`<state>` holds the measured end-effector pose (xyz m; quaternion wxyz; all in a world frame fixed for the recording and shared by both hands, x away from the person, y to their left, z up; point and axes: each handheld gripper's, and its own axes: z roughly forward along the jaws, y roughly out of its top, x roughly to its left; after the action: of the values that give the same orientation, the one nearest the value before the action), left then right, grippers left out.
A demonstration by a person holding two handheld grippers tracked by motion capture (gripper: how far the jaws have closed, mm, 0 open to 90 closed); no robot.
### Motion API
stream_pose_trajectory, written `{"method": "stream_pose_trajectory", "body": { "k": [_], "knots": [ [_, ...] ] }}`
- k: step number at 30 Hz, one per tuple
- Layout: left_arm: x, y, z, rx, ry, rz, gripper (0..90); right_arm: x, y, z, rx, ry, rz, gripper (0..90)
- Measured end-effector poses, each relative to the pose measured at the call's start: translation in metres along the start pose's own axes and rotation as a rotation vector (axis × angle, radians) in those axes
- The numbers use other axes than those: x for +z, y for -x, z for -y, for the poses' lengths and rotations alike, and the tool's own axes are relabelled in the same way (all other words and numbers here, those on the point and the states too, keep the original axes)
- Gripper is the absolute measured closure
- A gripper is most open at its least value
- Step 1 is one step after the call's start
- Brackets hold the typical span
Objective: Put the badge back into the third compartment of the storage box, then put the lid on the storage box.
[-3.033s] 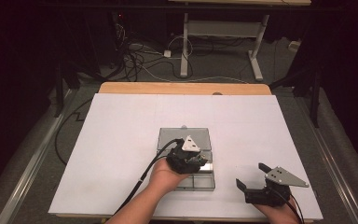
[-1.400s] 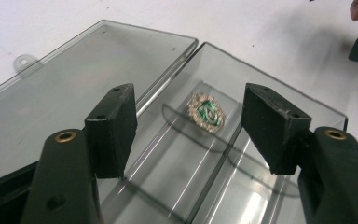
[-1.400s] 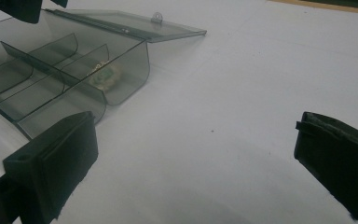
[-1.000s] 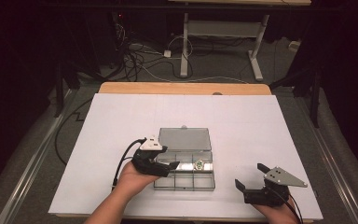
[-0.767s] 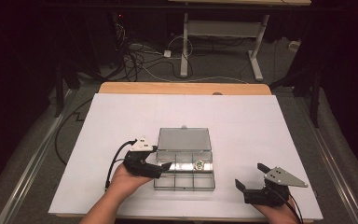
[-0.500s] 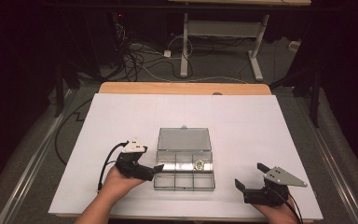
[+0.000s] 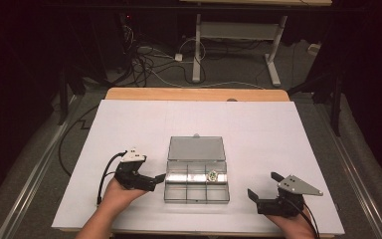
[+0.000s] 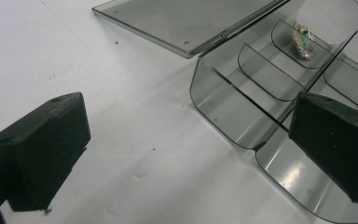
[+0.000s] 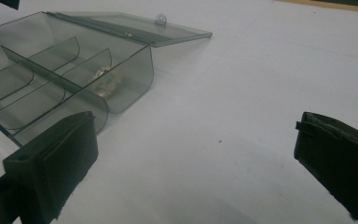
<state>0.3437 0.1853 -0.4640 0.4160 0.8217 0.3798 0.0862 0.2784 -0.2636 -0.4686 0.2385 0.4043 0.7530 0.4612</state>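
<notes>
Tongs, left: left tongs [image 7: 157, 178] stand wide apart with nothing between the pads; the jaws have just been opening. In the left gripper view both black pads frame bare white surface and the near corner of the box, touching neither.
Tongs, right: right tongs [image 7: 261, 187] likewise stand wide, gripping nothing; the right gripper view shows bare worktop between its pads.
Box: clear compartment box [image 7: 196, 180] sits near the front middle of the worktop [image 7: 258, 129], lid [image 7: 196, 148] swung fully back and lying flat behind the tray.
Contents: one small metallic trinket [image 7: 212, 175], with a green touch, lies in the right-hand compartment of the back row. Remaining compartments appear empty.
Progress: judged from the layout, the opening of the box is done and the trinket is lodged in its cell. No loose item is visible on the worktop, so what remains, if anything, is probably closing the lid.
Pose, left hand: resting low at the left edge of the box, tongs pointing level toward its side wall, just beside it but apart.
Pose, right hand: parked at the front right corner of the worktop, well apart from the box, tongs pointing toward it.
</notes>
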Motion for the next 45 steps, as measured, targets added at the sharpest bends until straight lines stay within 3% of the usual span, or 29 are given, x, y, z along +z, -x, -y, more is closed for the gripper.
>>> {"method": "stream_pose_trajectory", "body": {
  "k": [8, 17, 21, 31, 35, 37, 39, 42, 45],
  "knots": [
    [0.005, 0.0, 0.001, 0.001, 0.018, 0.021, 0.0, 0.004, -0.001, -0.004, 0.004, 0.006, 0.0, 0.5],
    [0.008, 0.002, -0.002, 0.004, 0.041, 0.031, 0.0, 0.01, -0.008, -0.024, 0.021, 0.035, -0.026, 0.5],
    [0.009, -0.003, -0.005, -0.009, 0.059, 0.017, 0.0, 0.02, -0.01, -0.031, 0.012, 0.037, -0.037, 0.5],
    [0.015, -0.008, -0.023, -0.032, 0.036, 0.027, 0.0, 0.052, -0.016, -0.048, 0.017, 0.024, -0.049, 0.5],
    [0.017, -0.013, -0.026, -0.049, 0.046, 0.011, 0.0, 0.063, -0.016, -0.056, 0.023, 0.026, -0.051, 0.6],
    [0.017, -0.015, -0.028, -0.044, 0.059, -0.013, 0.0, 0.068, -0.016, -0.059, 0.029, 0.016, -0.051, 0.8],
    [0.017, -0.017, -0.031, -0.042, 0.06, 0.004, 0.0, 0.074, -0.016, -0.063, 0.025, 0.009, -0.051, 0.8],
    [0.019, -0.014, -0.034, -0.02, 0.079, -0.003, 0.0, 0.083, -0.015, -0.067, 0.025, 0.003, -0.055, 0.9],
    [0.023, -0.013, -0.037, -0.027, 0.091, -0.011, 0.0, 0.091, -0.014, -0.07, 0.034, -0.006, -0.054, 1.0]
  ]
}}
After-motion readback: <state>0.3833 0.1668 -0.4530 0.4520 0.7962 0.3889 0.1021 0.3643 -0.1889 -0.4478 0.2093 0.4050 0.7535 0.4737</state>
